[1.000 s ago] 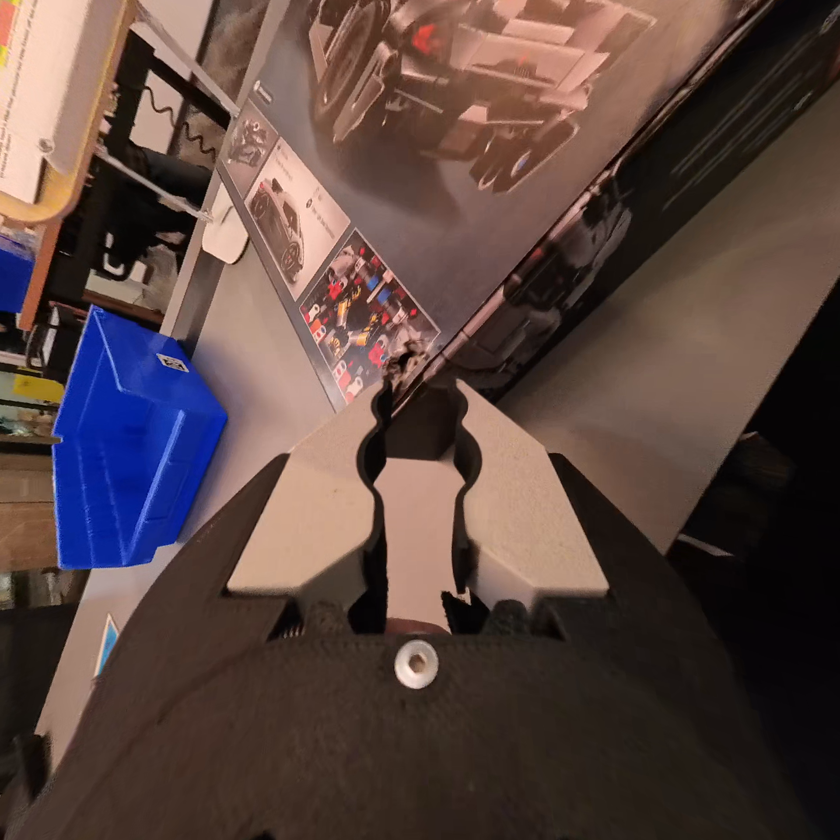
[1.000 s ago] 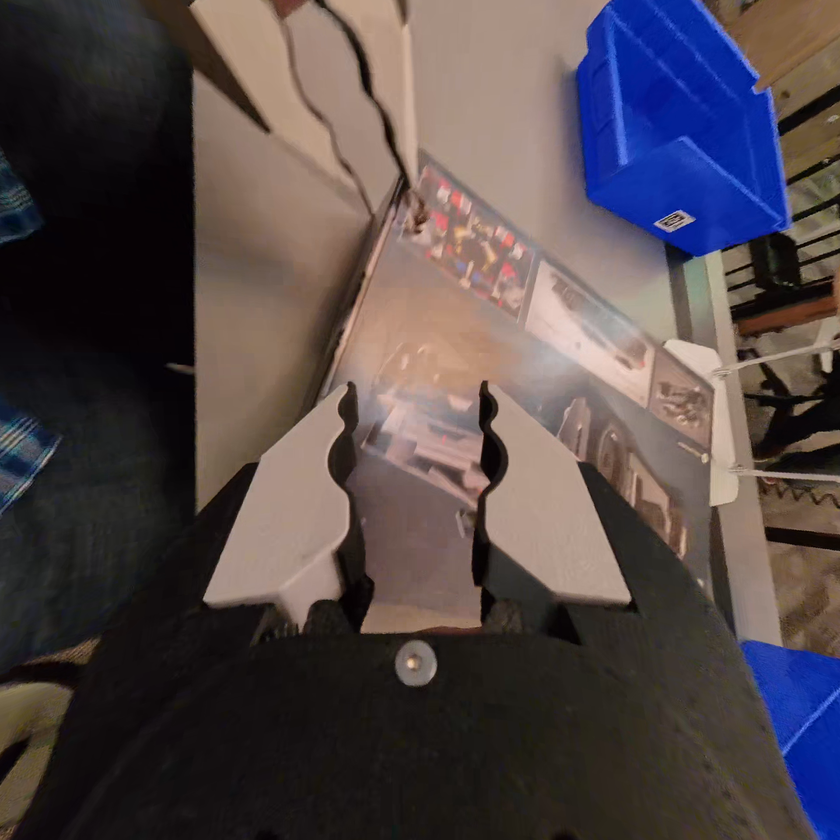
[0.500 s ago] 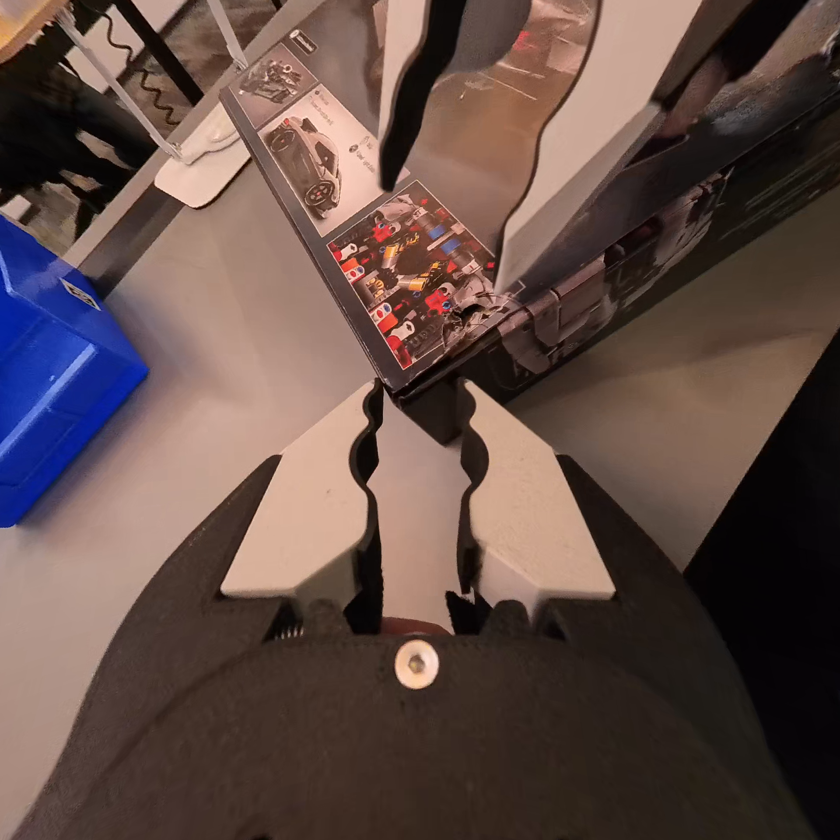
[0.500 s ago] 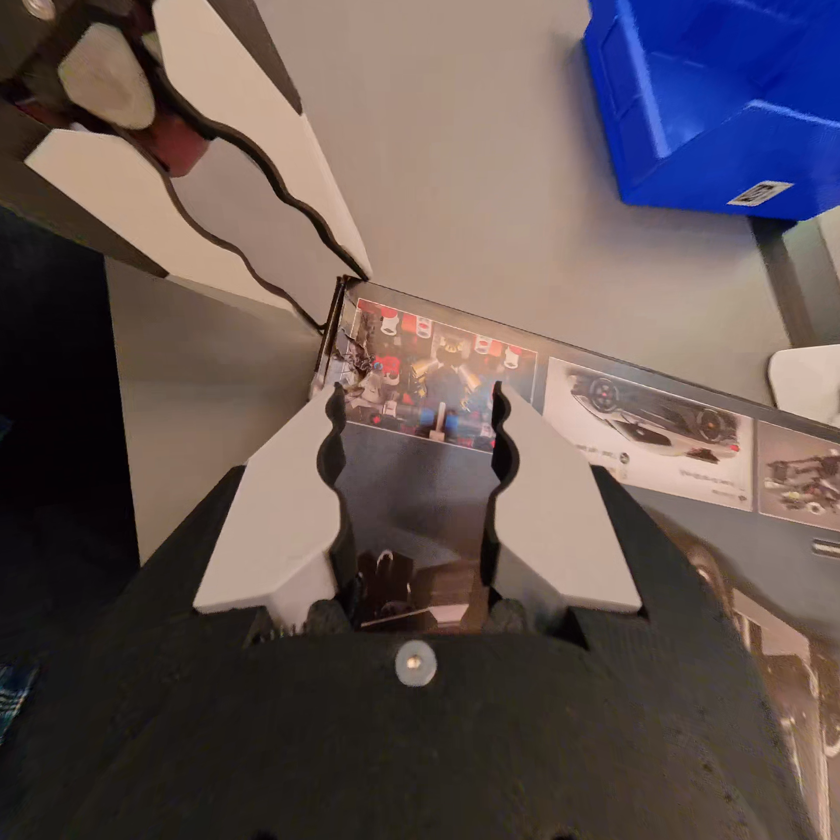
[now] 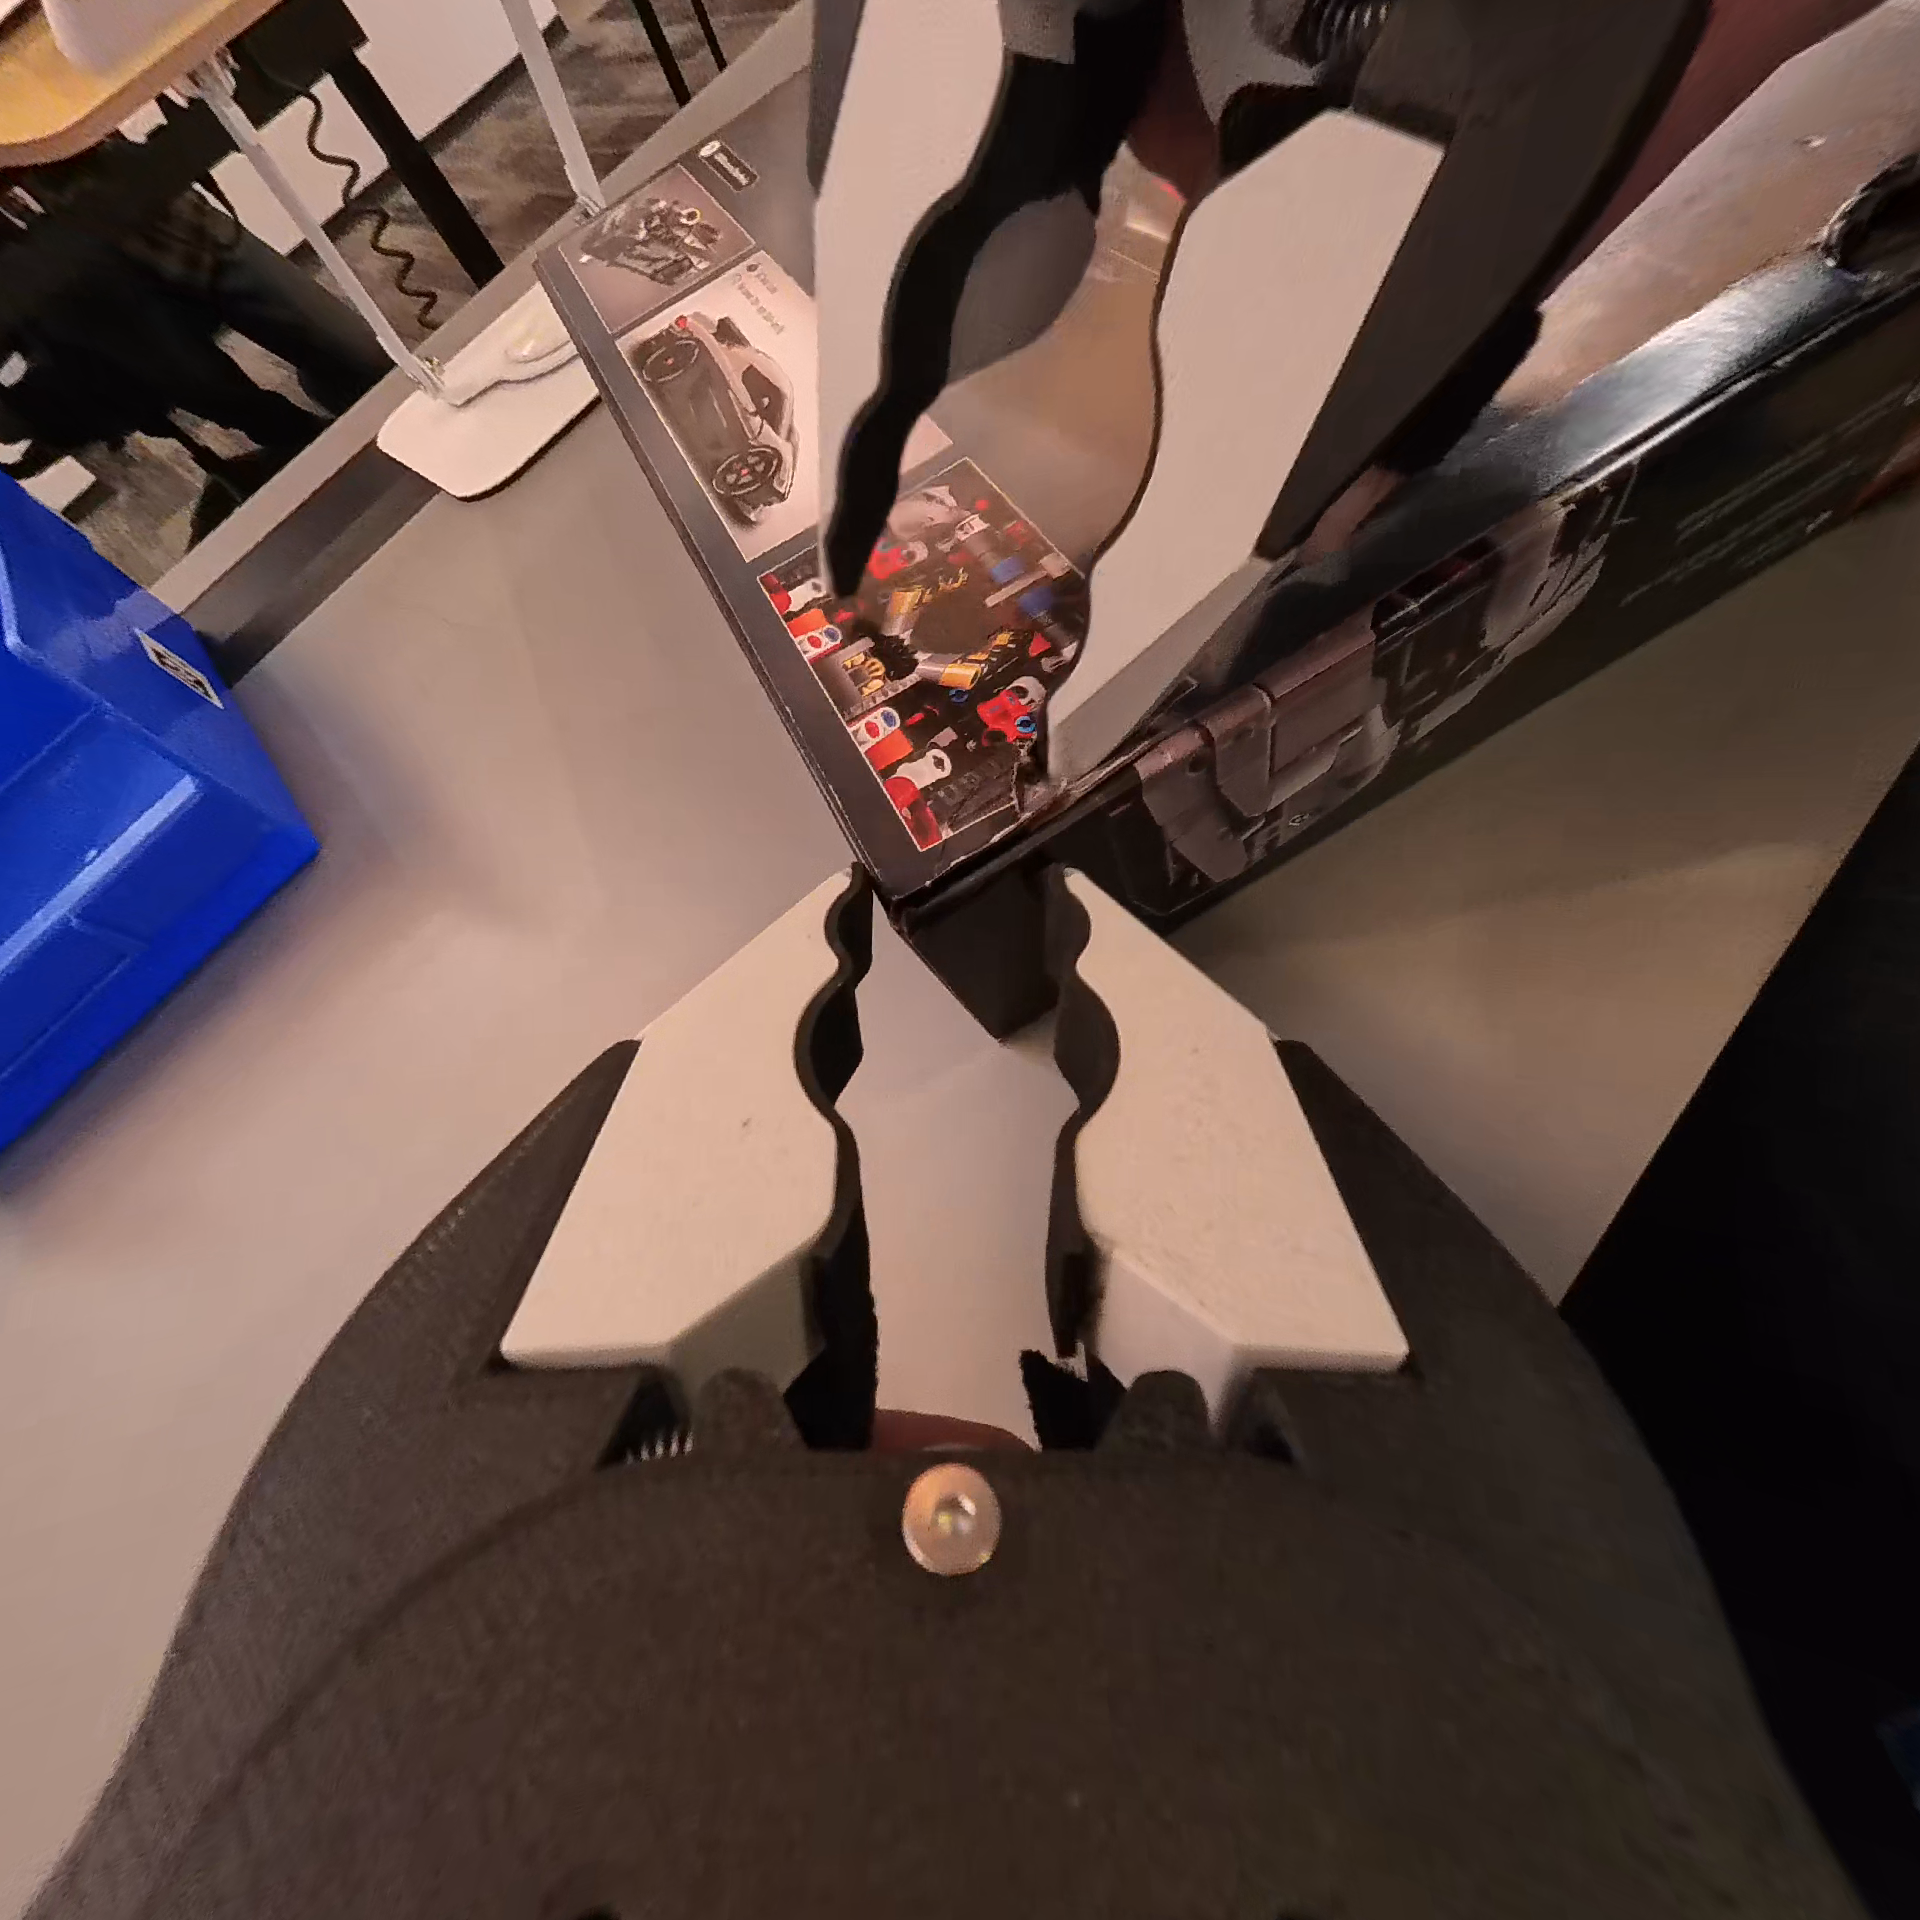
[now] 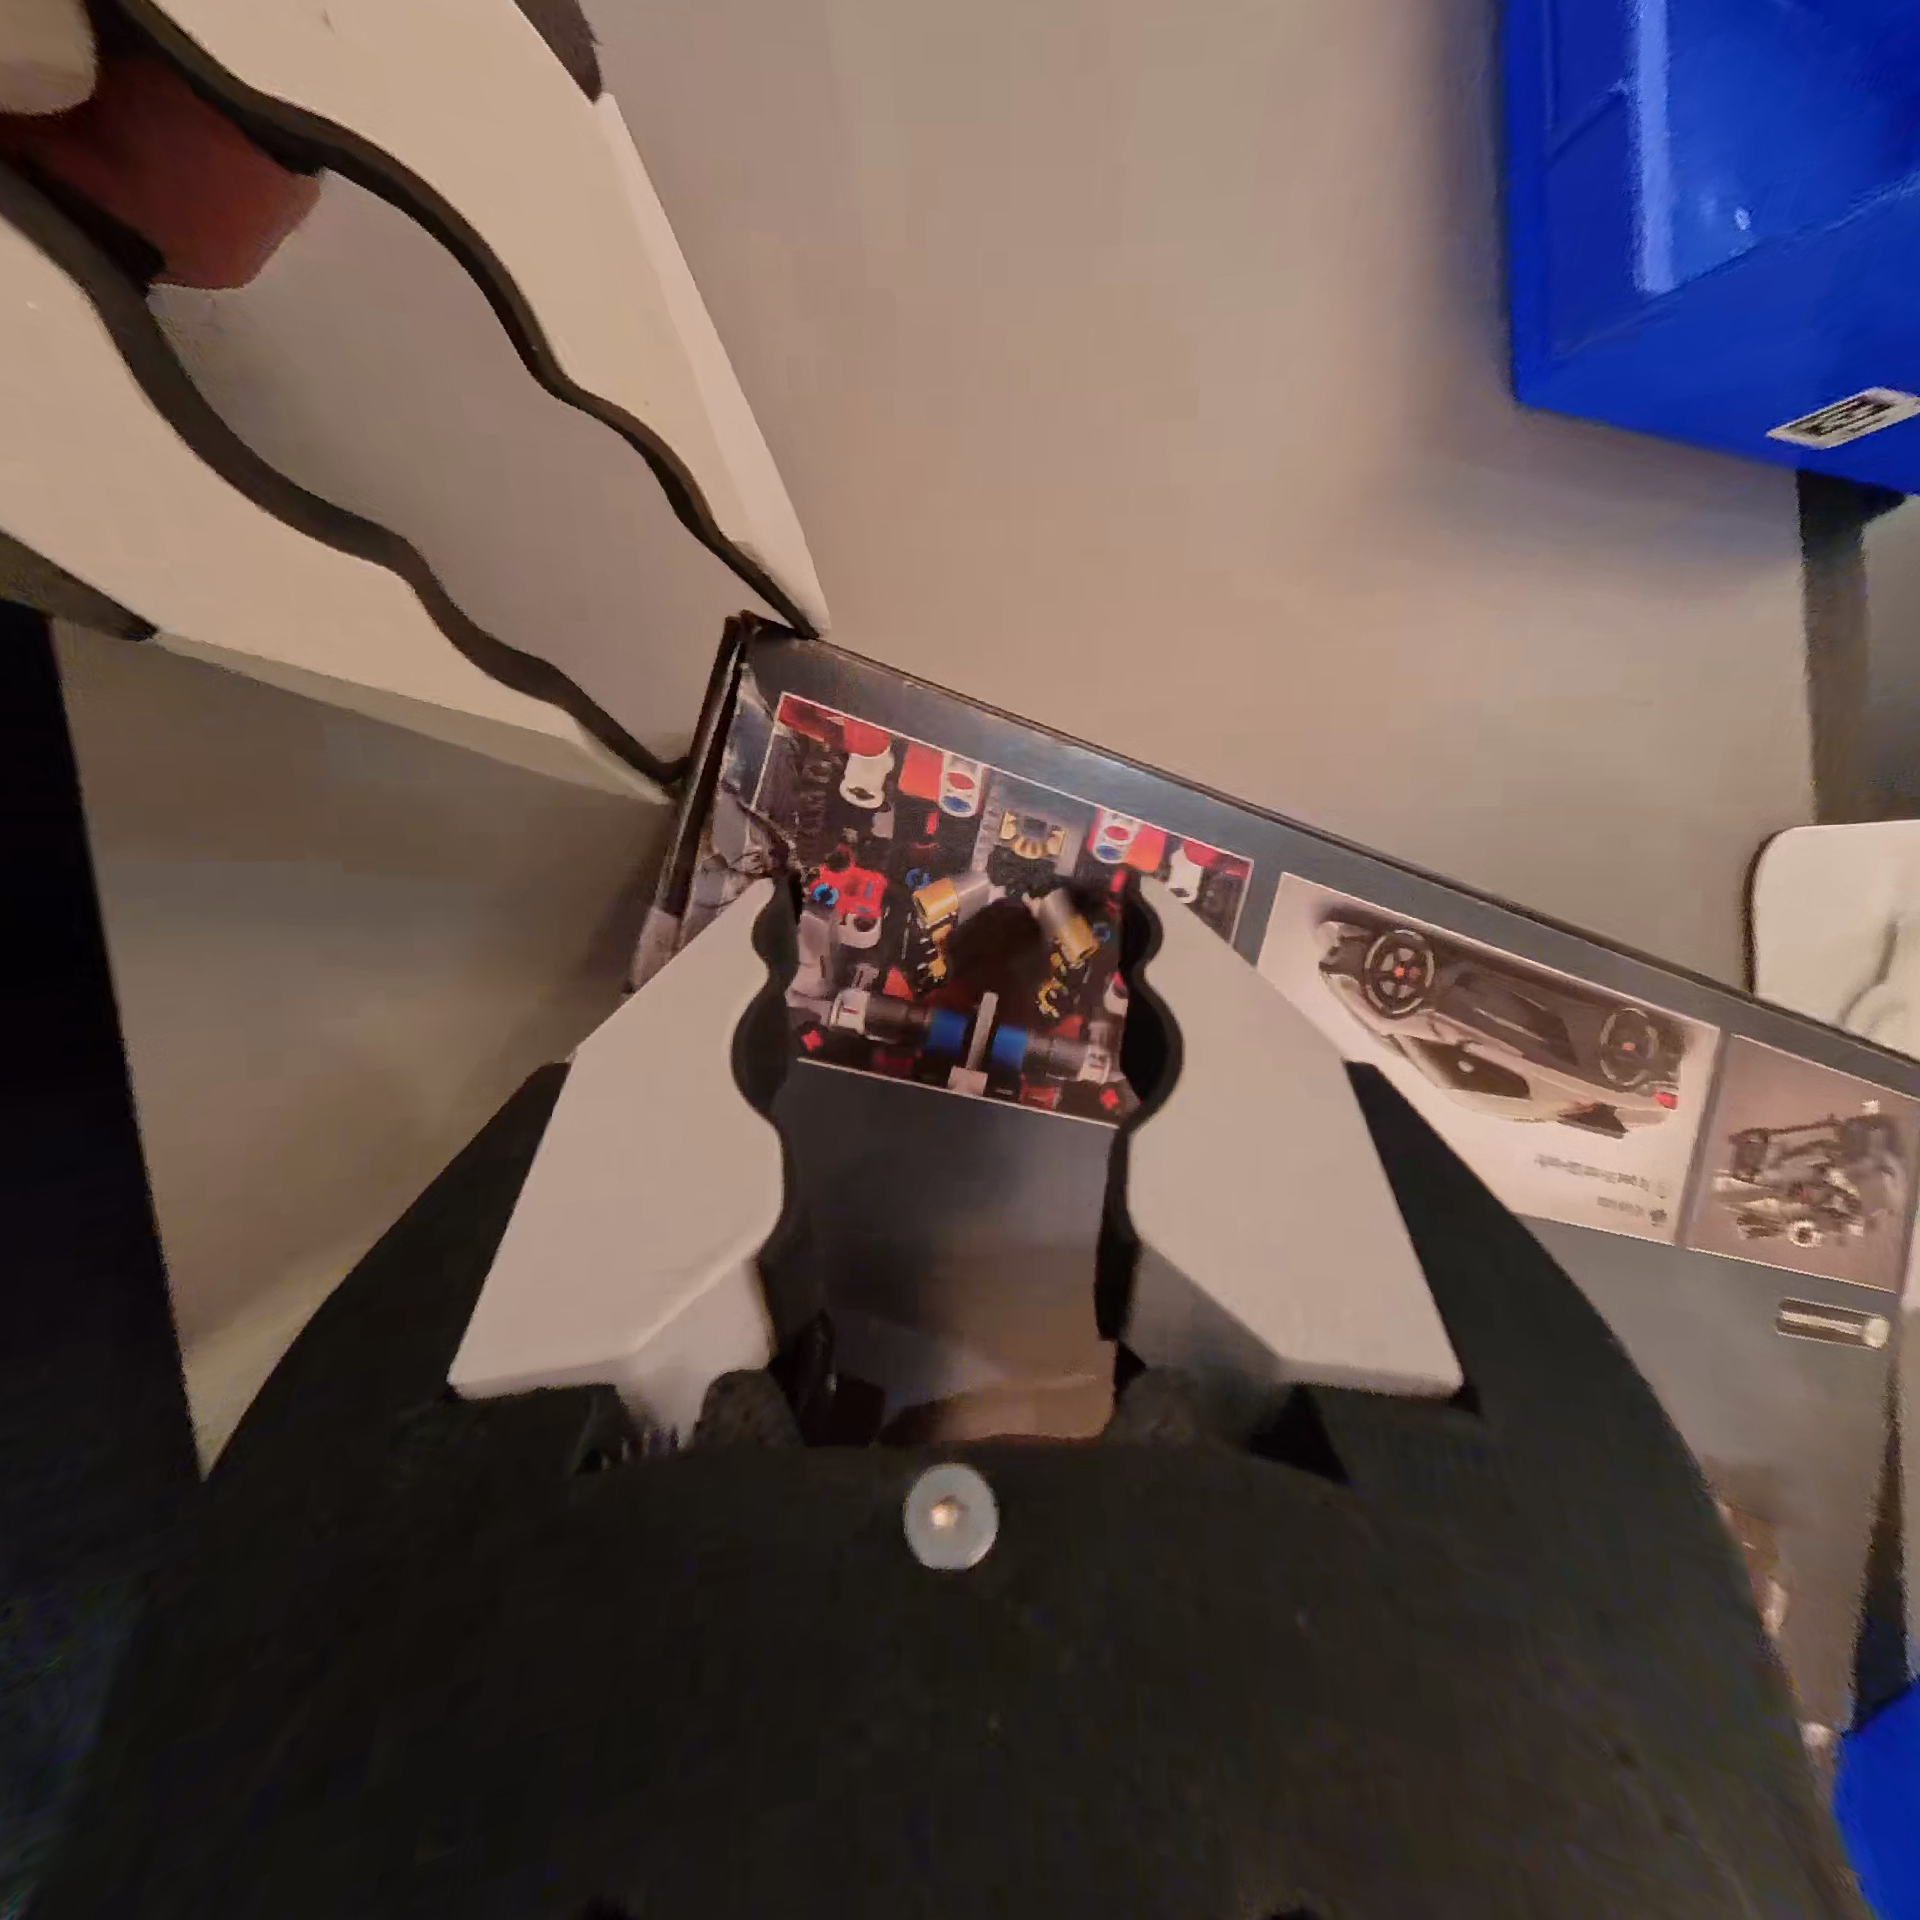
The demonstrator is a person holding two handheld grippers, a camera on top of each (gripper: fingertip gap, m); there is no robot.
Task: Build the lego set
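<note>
The lego box [image 5: 727, 416] is dark with car pictures and lies flat on the grey table [image 5: 499, 852]. My left gripper [image 5: 956, 883] is open, and the box's near corner sits between its fingertips. My right gripper [image 5: 945, 675] is open and hangs over the box's top face near that corner. In the right wrist view the right gripper [image 6: 956, 894] is open over the picture of parts on the box [image 6: 1455, 997], and the left gripper [image 6: 738, 707] meets the box's corner at the upper left. Neither holds anything.
A blue bin [image 5: 104, 831] stands left of the box and shows at the right wrist view's top right [image 6: 1714, 208]. A white flat base [image 5: 488, 416] lies at the table's far edge. Another blue bin [image 6: 1881, 1818] shows at the lower right. The table edge drops off on the near side [image 5: 1714, 1039].
My right gripper has moved along the box's top toward the corner by my left gripper. My left gripper has levelled out and backed off a little, so only the corner lies between its fingertips.
</note>
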